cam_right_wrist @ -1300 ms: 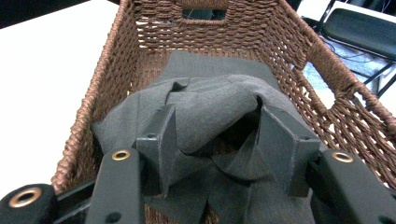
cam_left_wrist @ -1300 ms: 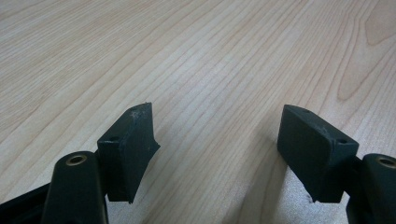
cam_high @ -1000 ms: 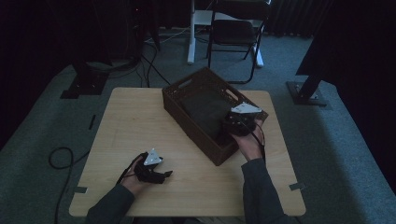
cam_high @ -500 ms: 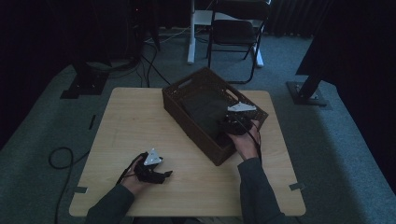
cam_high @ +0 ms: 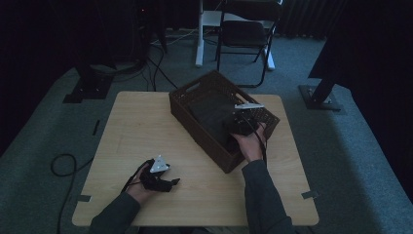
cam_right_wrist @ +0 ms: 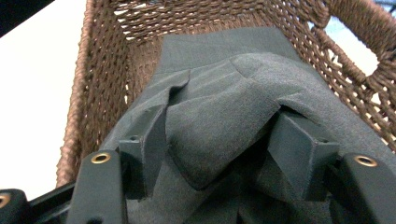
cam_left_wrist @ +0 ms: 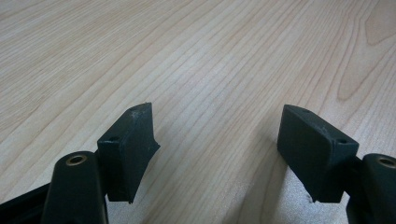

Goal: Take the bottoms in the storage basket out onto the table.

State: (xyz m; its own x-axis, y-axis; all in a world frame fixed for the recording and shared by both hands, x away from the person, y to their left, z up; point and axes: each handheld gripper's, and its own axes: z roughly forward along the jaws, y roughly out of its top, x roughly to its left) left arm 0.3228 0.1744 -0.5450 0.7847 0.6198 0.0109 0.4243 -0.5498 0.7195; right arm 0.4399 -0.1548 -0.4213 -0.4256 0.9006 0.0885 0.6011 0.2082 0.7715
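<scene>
A dark brown wicker basket [cam_high: 192, 88] stands slantwise on the right half of the wooden table [cam_high: 126, 131]. Folded dark grey cloth [cam_high: 209, 113] lies inside it. My right gripper [cam_high: 234, 124] reaches into the basket's near end, over the cloth. In the right gripper view a raised fold of the cloth [cam_right_wrist: 219, 107] sits between the jaws of my right gripper [cam_right_wrist: 224, 140]. Those jaws have just been opening and stand wide, loose around the fold. My left gripper [cam_high: 171, 183] rests on the table at the front left. Its jaws [cam_left_wrist: 217, 135] are open with only bare wood between them.
The basket's woven walls [cam_right_wrist: 107, 70] close in on both sides of the right gripper, with a handle hole [cam_right_wrist: 369, 58] at the far right. A folding chair [cam_high: 243, 34] and stand feet are on the carpet beyond the table. A black cable [cam_high: 63, 163] loops off the table's left edge.
My right hand has shifted a little left, further over the inside of the basket. The left hand and its gripper have stayed where they were.
</scene>
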